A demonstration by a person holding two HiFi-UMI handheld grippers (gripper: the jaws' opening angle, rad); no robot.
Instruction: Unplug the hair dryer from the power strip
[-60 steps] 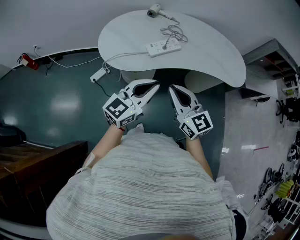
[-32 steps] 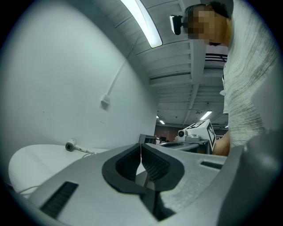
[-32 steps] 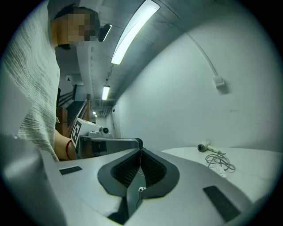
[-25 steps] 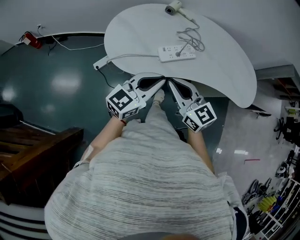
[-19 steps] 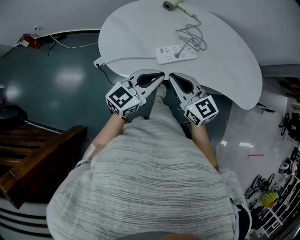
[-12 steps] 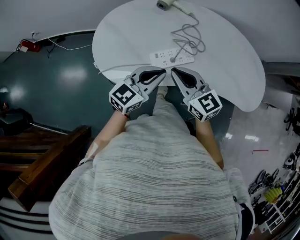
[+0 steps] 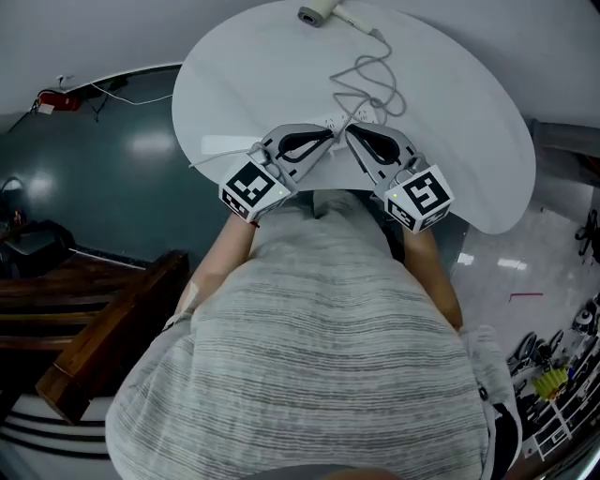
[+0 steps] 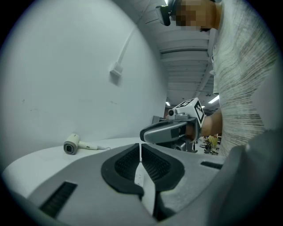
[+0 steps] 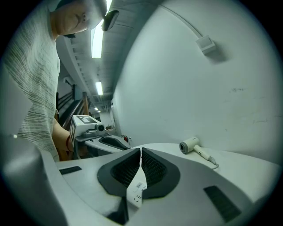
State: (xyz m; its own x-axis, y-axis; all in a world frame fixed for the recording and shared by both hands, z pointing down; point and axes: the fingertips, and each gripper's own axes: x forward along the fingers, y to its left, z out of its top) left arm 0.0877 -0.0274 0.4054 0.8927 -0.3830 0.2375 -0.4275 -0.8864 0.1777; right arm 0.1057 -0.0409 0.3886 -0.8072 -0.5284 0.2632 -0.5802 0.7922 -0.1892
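The white hair dryer [image 7: 317, 13] lies at the far edge of the round white table [image 7: 234, 75]. Its cord [image 7: 367, 82] loops back to the white power strip [image 7: 339, 121], which my two grippers mostly hide. My left gripper [image 7: 328, 135] and right gripper [image 7: 350, 131] hover side by side just above the strip, both shut with nothing between the pads. In the left gripper view the dryer [image 8: 70, 144] lies far left and the strip [image 8: 141, 178] shows under the jaws. In the right gripper view the dryer [image 9: 189, 145] lies at the right, the strip [image 9: 136, 190] below.
The strip's own cable [image 7: 211, 150] runs off the table's left edge toward the dark floor. Dark wooden furniture [image 7: 103, 319] stands at the lower left. A wall runs close behind the table, with a small box [image 9: 205, 44] on it.
The person has come up to the table. Both grippers moved forward from its near edge to above the power strip, staying shut and side by side.
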